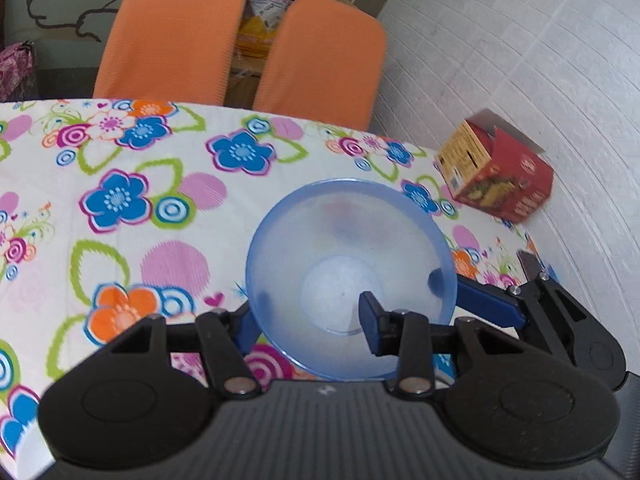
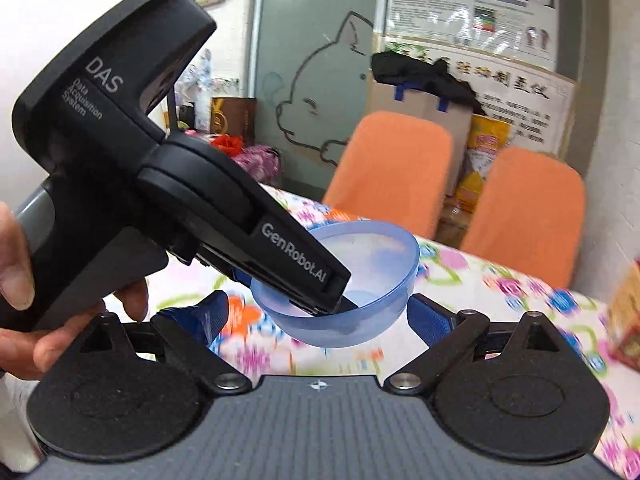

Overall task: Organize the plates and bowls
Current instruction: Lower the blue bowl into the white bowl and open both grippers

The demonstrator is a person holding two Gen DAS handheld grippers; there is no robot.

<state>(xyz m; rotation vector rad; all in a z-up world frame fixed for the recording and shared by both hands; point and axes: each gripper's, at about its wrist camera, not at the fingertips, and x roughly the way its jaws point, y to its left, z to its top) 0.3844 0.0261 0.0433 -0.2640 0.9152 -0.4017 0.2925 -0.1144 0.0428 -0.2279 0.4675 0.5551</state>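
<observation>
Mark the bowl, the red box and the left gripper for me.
bowl (image 1: 340,288): left wrist view, inner base.
red box (image 1: 508,184): left wrist view, front face.
left gripper (image 2: 320,308): right wrist view, fingertips clamped on the bowl's rim.

My blue fingers (image 1: 370,316) grip a translucent blue bowl (image 1: 348,240) above the counter's (image 1: 120,200) flowered white cloth; orange chairs (image 1: 172,32), red carton (image 1: 500,172).

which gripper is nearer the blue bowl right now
Left. The left gripper is clamped on the blue bowl, one finger inside the wall and one outside. The right gripper sits just below it, open, not touching.
</observation>
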